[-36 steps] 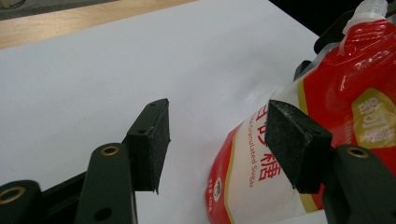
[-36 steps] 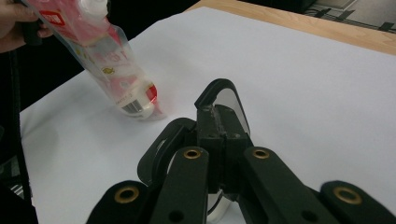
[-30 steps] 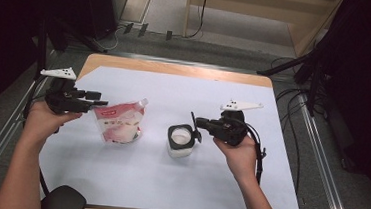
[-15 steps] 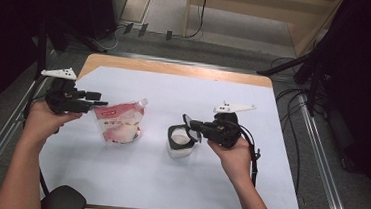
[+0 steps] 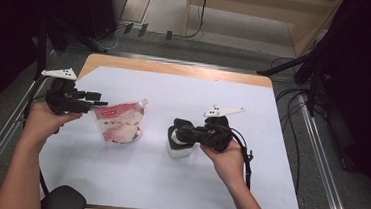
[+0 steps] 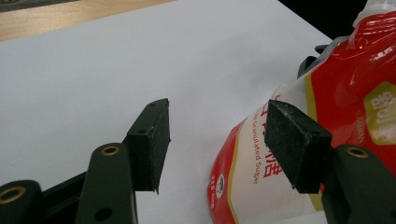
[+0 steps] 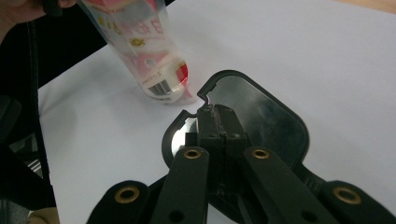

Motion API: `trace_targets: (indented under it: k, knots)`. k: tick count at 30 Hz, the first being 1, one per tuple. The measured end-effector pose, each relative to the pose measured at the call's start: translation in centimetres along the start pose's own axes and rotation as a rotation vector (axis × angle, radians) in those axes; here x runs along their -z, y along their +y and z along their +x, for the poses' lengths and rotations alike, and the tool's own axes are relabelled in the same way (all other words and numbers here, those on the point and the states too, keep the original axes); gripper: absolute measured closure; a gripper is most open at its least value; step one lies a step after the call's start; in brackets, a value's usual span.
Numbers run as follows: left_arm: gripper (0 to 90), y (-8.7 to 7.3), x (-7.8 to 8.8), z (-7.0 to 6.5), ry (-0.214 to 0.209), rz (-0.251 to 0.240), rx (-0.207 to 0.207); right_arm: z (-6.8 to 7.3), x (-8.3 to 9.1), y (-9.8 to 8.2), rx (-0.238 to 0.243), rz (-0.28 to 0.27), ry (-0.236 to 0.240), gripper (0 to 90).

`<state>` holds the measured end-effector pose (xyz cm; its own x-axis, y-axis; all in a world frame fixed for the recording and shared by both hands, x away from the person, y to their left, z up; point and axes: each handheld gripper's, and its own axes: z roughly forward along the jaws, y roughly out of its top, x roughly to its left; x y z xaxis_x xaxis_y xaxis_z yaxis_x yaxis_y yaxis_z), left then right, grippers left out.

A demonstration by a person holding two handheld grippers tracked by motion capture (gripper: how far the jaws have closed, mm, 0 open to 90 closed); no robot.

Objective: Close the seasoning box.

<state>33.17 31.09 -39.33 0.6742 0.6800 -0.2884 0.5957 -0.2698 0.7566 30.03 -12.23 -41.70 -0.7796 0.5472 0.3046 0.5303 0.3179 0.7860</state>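
A red and white sugar pouch [image 5: 120, 123] lies flat on the white table cover, left of centre. My left gripper [image 5: 99, 103] hovers at its left edge, open; in the left gripper view the pouch [image 6: 355, 107] sits beside the right pad, and the left gripper [image 6: 219, 135] holds nothing. A small white container [image 5: 179, 148] with a black lid stands near the middle. My right gripper [image 5: 180, 132] reaches it from the right. In the right gripper view, the right gripper [image 7: 218, 117] is shut on the near rim of the glossy black lid [image 7: 261, 116].
The white cover [image 5: 184, 94] spans most of the wooden table, with open surface behind and to the right. A black round object [image 5: 63, 201] sits at the front left edge. Cables and stands lie on the floor beyond. The pouch [image 7: 144, 42] is beyond the lid in the right gripper view.
My right gripper has moved left onto the container and its jaws have shut on the lid. The left gripper and the pouch have stayed in place.
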Motion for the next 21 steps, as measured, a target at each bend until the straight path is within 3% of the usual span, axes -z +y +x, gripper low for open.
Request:
trace_targets:
  k: [15, 21]
  knots:
    - [41.5, -0.1, -0.1, 0.1, -0.001, 0.012, 0.004, 0.6, -1.8, -0.9, 0.010, 0.058, 0.021, 90.0]
    - [41.5, -0.1, -0.3, 0.1, -0.001, 0.017, 0.003, 1.0, -1.9, -0.9, 0.029, 0.055, 0.035, 87.2]
